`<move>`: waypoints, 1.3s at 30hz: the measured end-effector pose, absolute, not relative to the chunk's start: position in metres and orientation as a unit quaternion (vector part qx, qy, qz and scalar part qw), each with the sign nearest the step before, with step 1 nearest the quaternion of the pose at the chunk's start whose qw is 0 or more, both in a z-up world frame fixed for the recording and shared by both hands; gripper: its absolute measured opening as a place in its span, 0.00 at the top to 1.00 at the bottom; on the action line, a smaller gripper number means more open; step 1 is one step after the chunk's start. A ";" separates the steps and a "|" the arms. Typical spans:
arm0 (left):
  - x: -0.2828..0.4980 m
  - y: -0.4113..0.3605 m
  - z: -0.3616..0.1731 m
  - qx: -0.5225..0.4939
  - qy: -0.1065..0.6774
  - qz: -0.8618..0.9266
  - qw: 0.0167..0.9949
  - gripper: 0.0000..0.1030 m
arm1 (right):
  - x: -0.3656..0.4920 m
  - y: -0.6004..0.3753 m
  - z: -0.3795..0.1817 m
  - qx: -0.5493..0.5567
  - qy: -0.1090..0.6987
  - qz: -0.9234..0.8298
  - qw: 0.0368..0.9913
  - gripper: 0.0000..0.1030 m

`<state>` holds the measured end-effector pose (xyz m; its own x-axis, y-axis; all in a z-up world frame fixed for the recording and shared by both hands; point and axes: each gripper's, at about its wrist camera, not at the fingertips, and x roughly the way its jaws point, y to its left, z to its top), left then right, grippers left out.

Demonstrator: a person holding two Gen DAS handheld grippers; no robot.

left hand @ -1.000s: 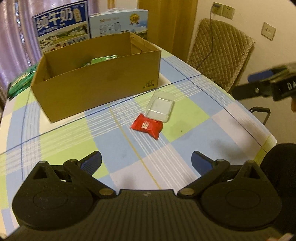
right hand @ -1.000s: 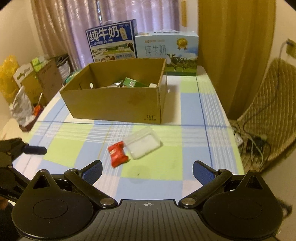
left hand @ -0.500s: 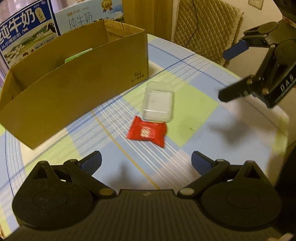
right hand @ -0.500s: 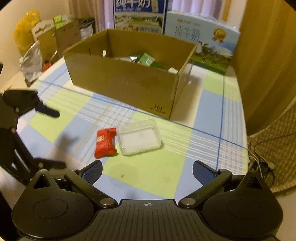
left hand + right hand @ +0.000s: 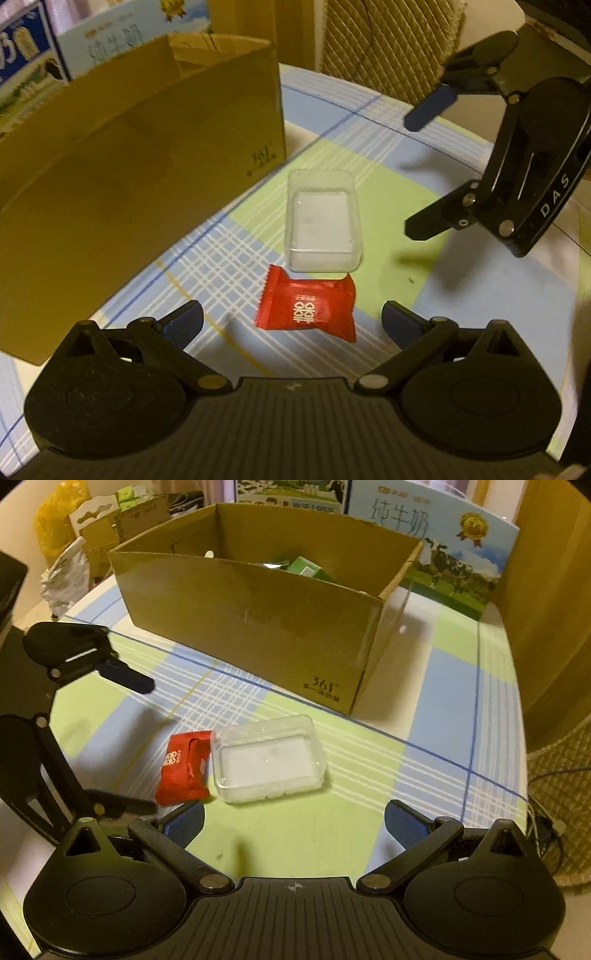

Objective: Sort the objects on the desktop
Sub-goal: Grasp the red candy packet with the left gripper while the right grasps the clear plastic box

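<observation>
Looking along the left gripper [image 5: 291, 319], its jaws are seen spread wide and empty, with the red packet [image 5: 306, 308] framed squarely between them on the cloth [image 5: 461, 317]. Just beyond, the clear case [image 5: 322, 220] is found touching the packet's far edge, and the box [image 5: 140, 155] stands near on the left. The right gripper [image 5: 424, 173] is caught at the right side, also parted, hovering over the cloth beside the case.

Switching to the right wrist view, the right gripper [image 5: 293, 821] is shown wide apart with nothing held, and the case [image 5: 269, 760] lies just ahead of its gap. The packet [image 5: 184, 766] is pressed against the case's left side, with the left gripper [image 5: 147, 744] flanking it. The box [image 5: 258, 627], already holding some green items, waits behind.

A pickup looks to be the step in hand. It would be done best if each target is centred before closing, the packet being pinched across its puffed middle, and the case being gripped across its short sides so the slick plastic is not squeezed out. The two should be lifted apart, so neither is dragged.
</observation>
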<state>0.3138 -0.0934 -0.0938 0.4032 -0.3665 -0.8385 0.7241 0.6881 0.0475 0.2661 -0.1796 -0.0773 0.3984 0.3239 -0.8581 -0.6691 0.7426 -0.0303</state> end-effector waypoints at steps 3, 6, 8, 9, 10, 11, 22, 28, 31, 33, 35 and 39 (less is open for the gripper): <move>0.318 -0.098 -0.102 0.223 0.440 -0.346 0.798 0.02 | 0.269 -0.175 -0.082 -0.197 0.456 0.315 0.809 0.02; 0.322 -0.101 -0.111 0.232 0.437 -0.355 0.793 0.05 | 0.273 -0.172 -0.086 -0.203 0.456 0.319 0.805 0.02; 0.326 -0.100 -0.114 0.229 0.437 -0.360 0.792 0.07 | 0.275 -0.171 -0.089 -0.204 0.456 0.322 0.805 0.02; 0.328 -0.099 -0.115 0.226 0.438 -0.364 0.790 0.10 | 0.276 -0.171 -0.090 -0.205 0.457 0.324 0.803 0.02; 0.330 -0.099 -0.115 0.222 0.438 -0.370 0.788 0.11 | 0.276 -0.170 -0.091 -0.208 0.457 0.327 0.801 0.02; 0.332 -0.098 -0.116 0.219 0.437 -0.377 0.787 0.12 | 0.277 -0.169 -0.092 -0.213 0.455 0.330 0.799 0.02; 0.345 -0.099 -0.119 0.221 0.432 -0.413 0.770 0.27 | 0.292 -0.158 -0.101 -0.228 0.454 0.351 0.786 0.02; 0.343 -0.095 -0.115 0.220 0.432 -0.416 0.769 0.48 | 0.302 -0.150 -0.102 -0.228 0.452 0.356 0.785 0.02; 0.338 -0.090 -0.114 0.221 0.433 -0.412 0.770 0.57 | 0.304 -0.145 -0.103 -0.230 0.451 0.363 0.782 0.03; 0.335 -0.085 -0.113 0.223 0.435 -0.408 0.771 0.59 | 0.306 -0.142 -0.105 -0.231 0.452 0.368 0.779 0.03; 0.331 -0.080 -0.112 0.226 0.435 -0.404 0.772 0.60 | 0.309 -0.140 -0.107 -0.234 0.456 0.370 0.775 0.03; 0.324 -0.068 -0.112 0.229 0.436 -0.396 0.775 0.61 | 0.312 -0.136 -0.113 -0.241 0.462 0.371 0.768 0.06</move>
<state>0.3242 -0.0677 -0.1120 0.3053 -0.4138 -0.8576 0.8137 0.5812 0.0092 0.3121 -0.1365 -0.1134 0.2975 0.3480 -0.8890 -0.7937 0.6077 -0.0277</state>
